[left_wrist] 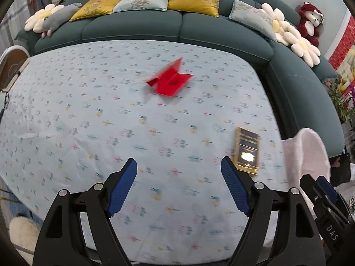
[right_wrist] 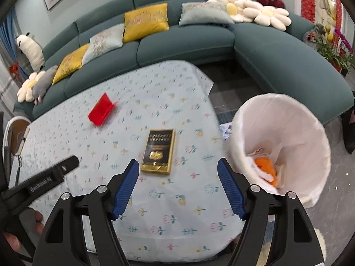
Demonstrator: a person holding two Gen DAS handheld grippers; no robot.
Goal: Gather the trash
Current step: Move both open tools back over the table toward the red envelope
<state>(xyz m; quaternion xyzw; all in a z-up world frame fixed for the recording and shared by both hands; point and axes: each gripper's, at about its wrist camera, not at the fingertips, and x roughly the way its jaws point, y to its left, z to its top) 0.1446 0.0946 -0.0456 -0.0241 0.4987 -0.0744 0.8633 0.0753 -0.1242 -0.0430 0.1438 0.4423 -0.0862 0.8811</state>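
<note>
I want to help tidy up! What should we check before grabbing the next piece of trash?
1. Right gripper open and holding nothing: ok.
2. Left gripper open and holding nothing: ok.
3. Gold box in reach, lying flat just ahead of the right gripper: ok.
4. Red box in reach: not ok, it lies farther back on the table.
5. Bin beside the table, mouth open, room left above the orange scrap: ok.
6. Whether either box is empty: cannot tell.
</note>
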